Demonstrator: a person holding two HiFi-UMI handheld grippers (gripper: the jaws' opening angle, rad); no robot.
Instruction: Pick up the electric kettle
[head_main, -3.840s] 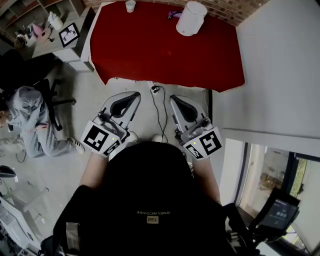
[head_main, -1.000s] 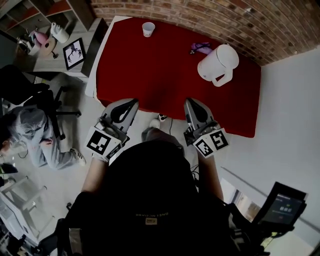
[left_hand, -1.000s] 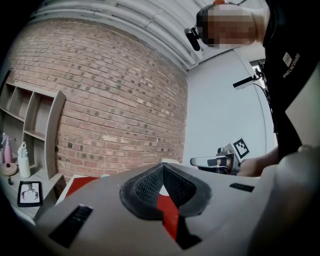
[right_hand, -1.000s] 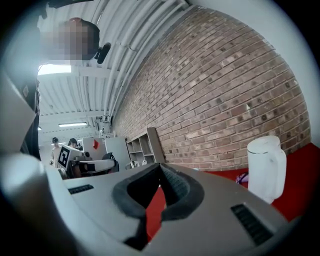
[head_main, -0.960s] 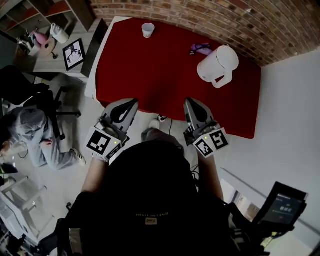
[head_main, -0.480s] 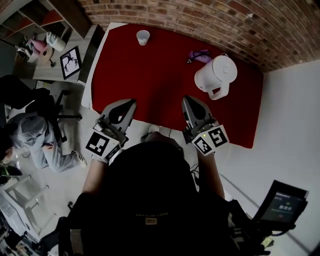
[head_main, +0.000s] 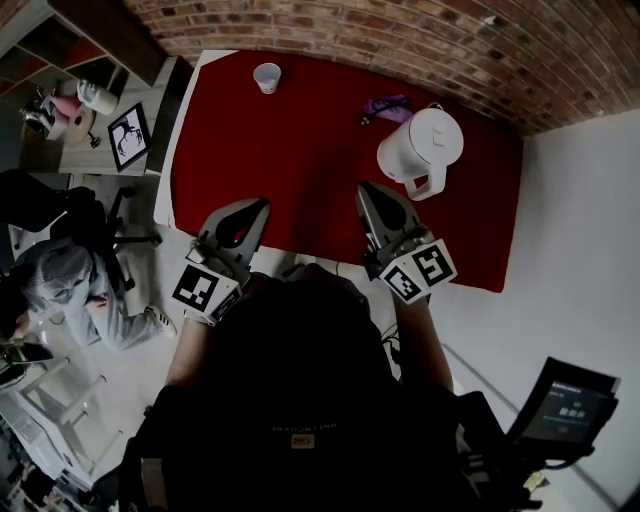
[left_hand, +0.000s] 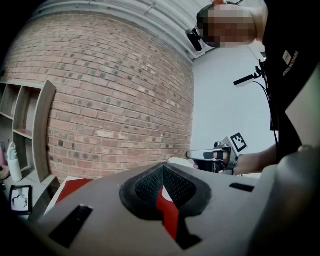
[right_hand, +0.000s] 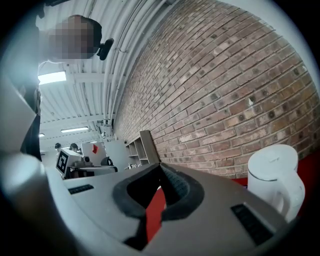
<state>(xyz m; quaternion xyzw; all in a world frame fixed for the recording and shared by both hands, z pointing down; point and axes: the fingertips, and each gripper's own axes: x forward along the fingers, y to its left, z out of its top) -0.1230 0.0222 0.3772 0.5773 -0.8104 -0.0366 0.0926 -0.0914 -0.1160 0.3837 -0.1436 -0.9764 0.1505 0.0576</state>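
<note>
The white electric kettle (head_main: 421, 150) stands upright on the red table (head_main: 300, 140) at the right, near the brick wall, its handle turned toward me. In the right gripper view the kettle (right_hand: 274, 178) shows at the right edge, ahead of the jaws and apart from them. My right gripper (head_main: 364, 188) is shut and empty, its tip over the table's near part, short of the kettle and to its left. My left gripper (head_main: 260, 204) is also shut and empty, at the table's near edge. Both pairs of jaws meet at their tips, left gripper (left_hand: 162, 166) and right gripper (right_hand: 160, 164).
A small white cup (head_main: 266, 77) stands at the table's far left corner. A purple object (head_main: 385, 104) lies beside the kettle by the brick wall (head_main: 400, 40). A shelf unit (head_main: 90, 110) with a framed picture and a seated person (head_main: 60, 280) are on the left.
Both grippers have moved forward, from just short of the table to over its near edge. The kettle now lies closer to the right gripper. Both pairs of jaws stay shut.
</note>
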